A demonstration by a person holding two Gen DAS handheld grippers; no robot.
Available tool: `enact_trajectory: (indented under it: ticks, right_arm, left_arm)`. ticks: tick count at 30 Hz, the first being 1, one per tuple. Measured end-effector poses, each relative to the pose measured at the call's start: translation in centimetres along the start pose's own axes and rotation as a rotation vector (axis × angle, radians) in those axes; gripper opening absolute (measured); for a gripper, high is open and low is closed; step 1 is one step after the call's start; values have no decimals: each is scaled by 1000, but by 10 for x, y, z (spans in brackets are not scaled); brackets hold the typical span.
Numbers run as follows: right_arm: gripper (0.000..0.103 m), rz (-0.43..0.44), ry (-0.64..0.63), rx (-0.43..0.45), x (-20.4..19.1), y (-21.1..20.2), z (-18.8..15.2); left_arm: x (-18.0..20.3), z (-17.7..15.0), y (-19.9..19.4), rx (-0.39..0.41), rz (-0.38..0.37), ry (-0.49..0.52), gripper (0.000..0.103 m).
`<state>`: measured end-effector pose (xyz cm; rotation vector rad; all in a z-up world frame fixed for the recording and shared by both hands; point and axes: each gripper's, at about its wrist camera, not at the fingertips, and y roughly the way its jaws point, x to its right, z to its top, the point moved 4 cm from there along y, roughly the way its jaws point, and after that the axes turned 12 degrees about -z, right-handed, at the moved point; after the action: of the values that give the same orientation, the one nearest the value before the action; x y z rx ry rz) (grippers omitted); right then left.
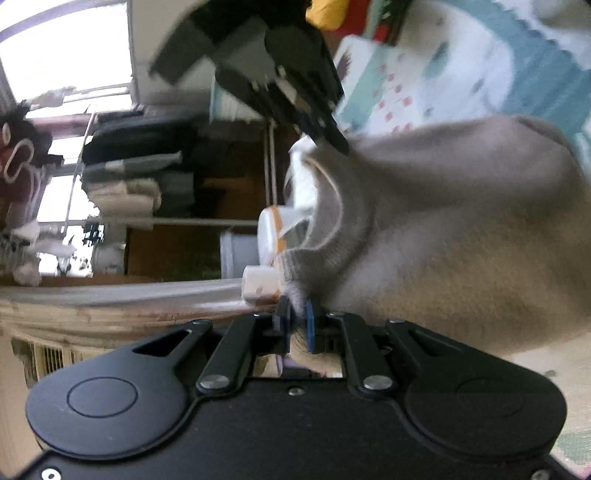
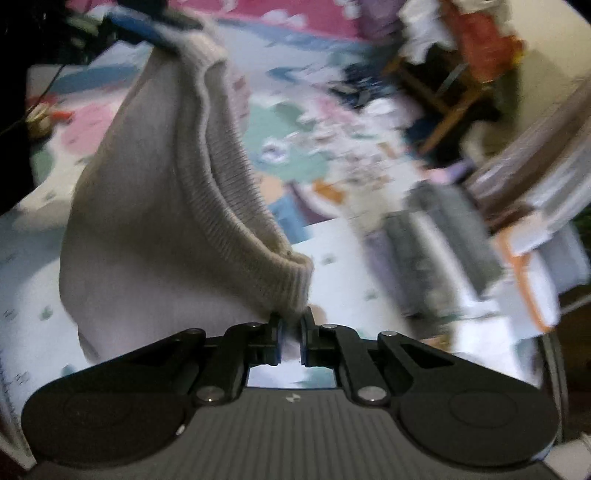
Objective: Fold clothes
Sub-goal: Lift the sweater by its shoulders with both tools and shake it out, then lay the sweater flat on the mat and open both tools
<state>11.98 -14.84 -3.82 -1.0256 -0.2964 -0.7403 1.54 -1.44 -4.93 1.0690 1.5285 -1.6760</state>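
Two tools hold one beige knit sweater [image 1: 461, 229] off a patterned play mat [image 1: 424, 74]. Left wrist view: the left tool [image 1: 298, 325] is closed on the ribbed edge, its blue pads [image 1: 310, 325] pinching the fabric, which spreads toward 2 o'clock; the right tool [image 1: 332, 136] clamps the same edge at 12 o'clock. Right wrist view: the right tool [image 2: 291, 332] is closed on a ribbed corner of the sweater [image 2: 147, 229], which rises toward 11 o'clock to the left tool [image 2: 159, 27], also gripping it. Motion blur obscures the surrounding room.
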Motion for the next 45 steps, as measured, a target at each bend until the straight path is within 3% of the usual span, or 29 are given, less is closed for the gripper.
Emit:
enact_trajectory:
  ticks: [4, 9, 13, 17, 21, 24, 29, 37, 45]
  right_arm:
    - [9, -127, 30, 20, 44, -9, 12]
    - [9, -278, 57, 24, 85, -3, 27]
    - [8, -409, 98, 38, 118, 2, 33]
    - [8, -580, 97, 72, 140, -1, 39]
    - [8, -724, 73, 116, 151, -13, 38]
    - [8, -720, 30, 102, 145, -11, 22]
    - [8, -505, -46, -25, 105, 29, -21]
    - [8, -113, -126, -231, 4, 76, -78]
    - [8, 116, -253, -309, -101, 77, -98]
  left_arm:
    - [-33, -10, 27, -39, 20, -44, 7]
    - [-75, -9, 56, -68, 101, -96, 6]
    - [-106, -7, 77, -89, 202, -117, 7]
    - [-132, -7, 102, -125, 395, -94, 7]
    - [-131, -4, 109, -126, 479, -59, 7]
    - [-89, -1, 108, -106, 349, -8, 7]
    - [-16, 3, 105, -72, 124, 77, 5]
    - [80, 23, 87, -16, -210, 161, 5]
    - [137, 42, 54, 49, -501, 247, 5]
